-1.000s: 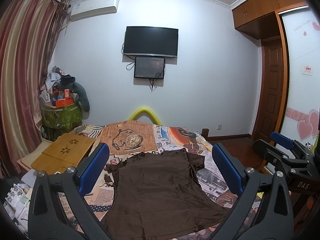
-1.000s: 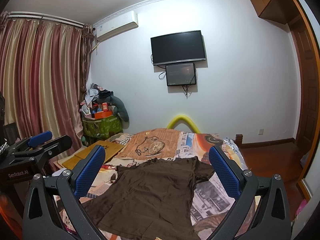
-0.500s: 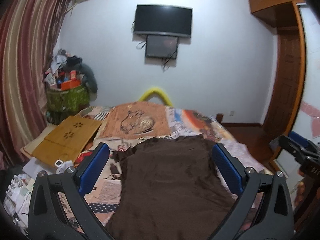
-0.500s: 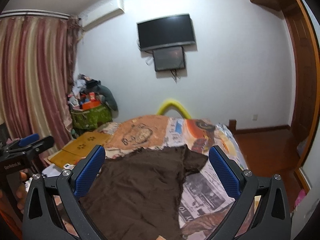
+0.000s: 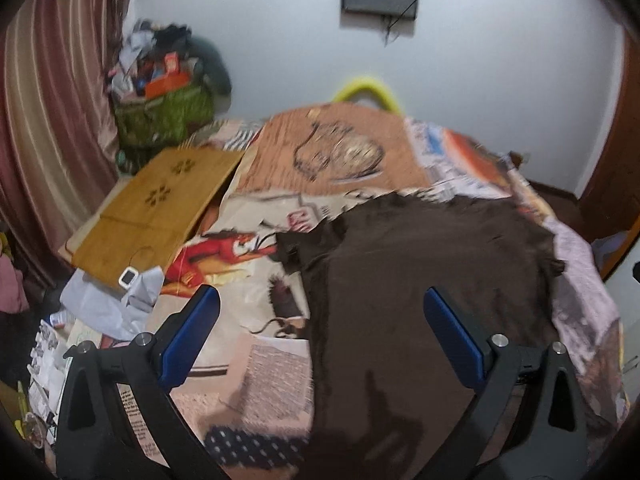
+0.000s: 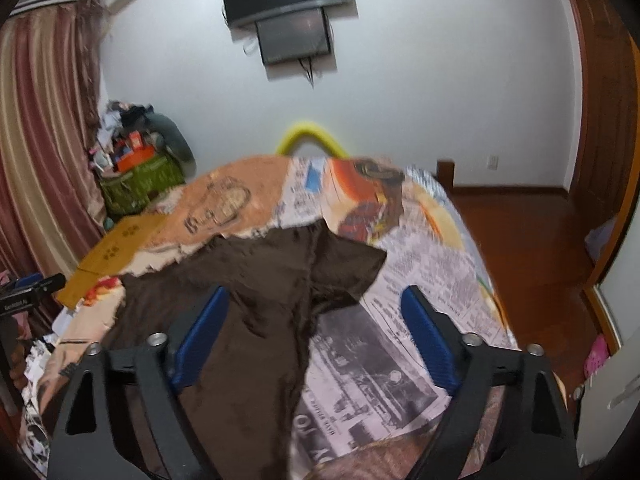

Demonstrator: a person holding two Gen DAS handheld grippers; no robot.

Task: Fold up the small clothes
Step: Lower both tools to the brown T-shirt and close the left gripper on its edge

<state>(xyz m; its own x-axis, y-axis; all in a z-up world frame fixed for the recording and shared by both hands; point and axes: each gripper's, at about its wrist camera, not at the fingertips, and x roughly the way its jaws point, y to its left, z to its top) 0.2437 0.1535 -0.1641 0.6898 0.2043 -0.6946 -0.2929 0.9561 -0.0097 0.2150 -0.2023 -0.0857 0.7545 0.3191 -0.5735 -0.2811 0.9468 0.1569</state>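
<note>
Both my left gripper [image 5: 320, 336] and right gripper [image 6: 316, 336] gape wide, holding nothing, above the brown shirt [image 5: 420, 300] lying lengthwise on the bed [image 6: 420, 280], collar away.

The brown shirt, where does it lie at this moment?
The brown shirt lies spread flat on the printed bedspread, toward the bed's right side in the left wrist view, right of the wooden board; both grippers hang open above it.

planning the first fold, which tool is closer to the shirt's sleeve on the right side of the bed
Right. The right tool hangs open over that sleeve of the brown shirt; the left tool hangs open over the shirt's opposite edge.
</note>
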